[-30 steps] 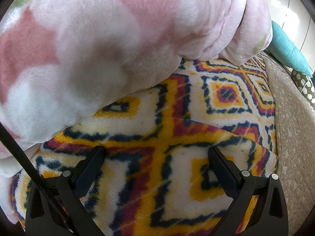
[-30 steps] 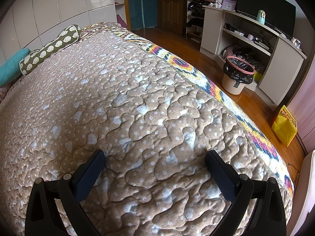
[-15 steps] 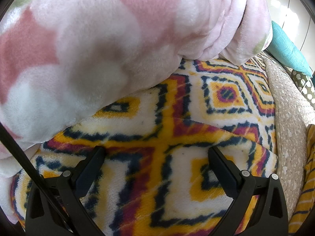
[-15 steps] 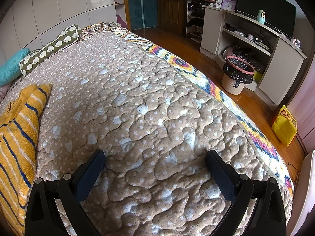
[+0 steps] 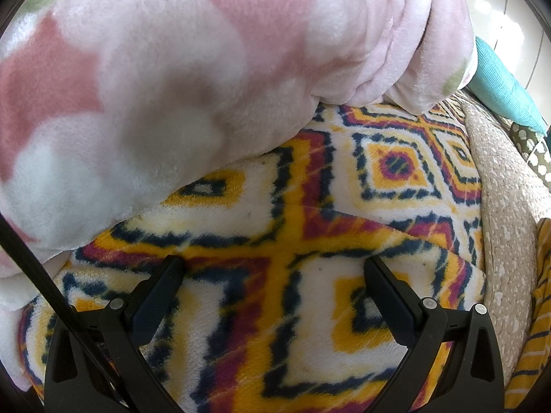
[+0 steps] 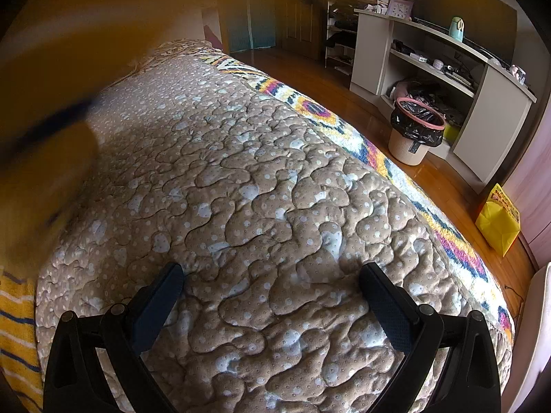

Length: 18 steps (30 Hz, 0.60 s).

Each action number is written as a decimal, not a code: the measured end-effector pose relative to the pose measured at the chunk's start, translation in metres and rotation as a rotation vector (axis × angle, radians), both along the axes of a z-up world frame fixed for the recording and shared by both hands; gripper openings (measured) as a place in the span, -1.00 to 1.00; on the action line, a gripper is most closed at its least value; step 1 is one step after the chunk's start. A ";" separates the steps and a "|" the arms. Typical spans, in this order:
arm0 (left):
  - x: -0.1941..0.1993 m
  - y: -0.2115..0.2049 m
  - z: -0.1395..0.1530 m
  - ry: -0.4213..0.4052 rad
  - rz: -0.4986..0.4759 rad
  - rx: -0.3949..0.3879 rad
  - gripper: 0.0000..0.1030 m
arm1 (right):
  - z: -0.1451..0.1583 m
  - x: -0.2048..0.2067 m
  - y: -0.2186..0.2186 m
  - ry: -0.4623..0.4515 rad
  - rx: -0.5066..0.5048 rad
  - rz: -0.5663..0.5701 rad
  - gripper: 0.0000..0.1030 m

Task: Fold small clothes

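- The opening step is judged to be in hand: a yellow striped garment (image 6: 15, 337) is being brought onto the quilted bedspread (image 6: 261, 206), and no fold is seen to have been made yet.
- In the right wrist view the garment is seen as a sharp striped strip at the left edge of the bedspread, with a large blurred yellow mass above it, close to the lens; whether that mass is the same cloth cannot be told for certain.
- In the left wrist view a striped yellow edge (image 5: 540, 313) is seen at the right, just beyond the bedspread's rim (image 5: 506, 227).
- The left gripper (image 5: 273, 277) is held spread wide and empty above the patterned fleece blanket (image 5: 310, 227), near a pink plush blanket (image 5: 179, 79).
- The right gripper (image 6: 270, 284) is likewise spread wide, with nothing between its fingers, over the bedspread.
- The next move is judged to call for the garment to be laid flat and smoothed, then an edge or corner to be pinched before any fold.
- Compared with a second ago, when no garment was in either view, the yellow cloth is now present; half a second ago it lay sharp at the left, and it now sweeps blurred across the right camera.
- Both grippers are unchanged in place and opening.
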<state>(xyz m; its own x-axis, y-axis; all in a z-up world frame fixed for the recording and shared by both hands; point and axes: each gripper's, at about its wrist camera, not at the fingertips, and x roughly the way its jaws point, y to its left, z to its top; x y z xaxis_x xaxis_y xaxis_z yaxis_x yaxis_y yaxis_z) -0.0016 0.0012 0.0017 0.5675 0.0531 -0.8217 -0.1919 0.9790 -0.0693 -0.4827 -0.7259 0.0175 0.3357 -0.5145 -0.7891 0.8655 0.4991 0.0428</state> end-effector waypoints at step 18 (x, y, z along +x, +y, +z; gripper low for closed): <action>-0.090 -0.075 0.077 -0.247 -0.140 0.194 0.98 | -0.006 0.001 0.004 0.005 -0.004 -0.003 1.00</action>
